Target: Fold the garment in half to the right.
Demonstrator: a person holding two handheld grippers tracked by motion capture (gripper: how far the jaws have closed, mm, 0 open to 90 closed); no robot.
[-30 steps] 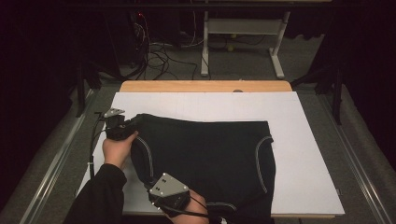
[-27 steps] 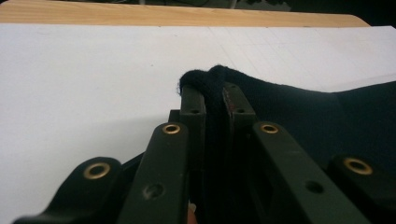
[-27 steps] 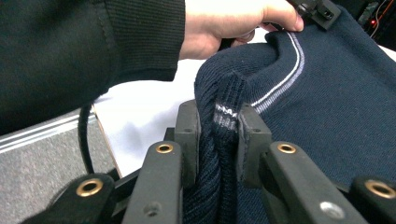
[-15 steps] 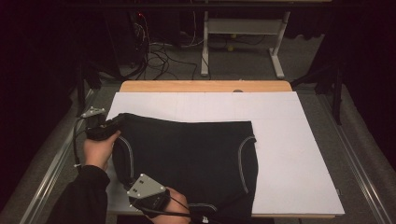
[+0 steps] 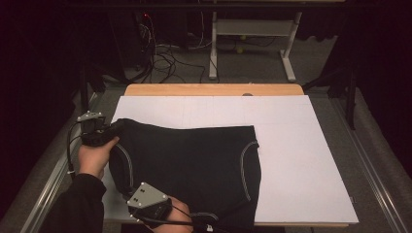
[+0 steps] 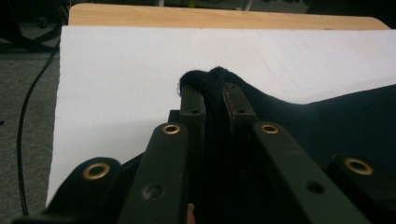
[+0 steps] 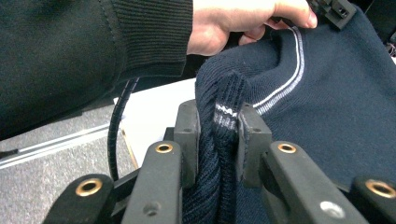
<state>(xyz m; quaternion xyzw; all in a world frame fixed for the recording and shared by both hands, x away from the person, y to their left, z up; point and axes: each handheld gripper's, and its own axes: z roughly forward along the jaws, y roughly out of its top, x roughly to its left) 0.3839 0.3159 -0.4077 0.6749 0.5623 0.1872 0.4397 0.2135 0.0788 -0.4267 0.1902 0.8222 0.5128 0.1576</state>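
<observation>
A dark navy knitted garment (image 5: 194, 165) with pale trim lines lies spread over the left half of the white board (image 5: 301, 160). My left gripper (image 5: 104, 130) is shut on its far left corner, and dark fabric (image 6: 210, 81) bunches up between the jaws of that gripper (image 6: 212, 100). My right gripper (image 5: 145, 206) sits at the near edge, shut on a thick fold of the knit (image 7: 224, 112) with a pale stripe, gripped by its jaws (image 7: 219, 126). The person's left hand (image 7: 233, 23) holds the other gripper beyond the fold.
The board rests on a wooden table (image 5: 214, 90). Metal rails (image 5: 46, 189) run along both sides. Cables (image 5: 160, 58) and a white table frame (image 5: 252, 39) stand on the floor behind. The board's right half (image 5: 311, 184) is bare.
Both hands have dragged the garment to the left across the board. The left gripper ended a little higher with its corner.
</observation>
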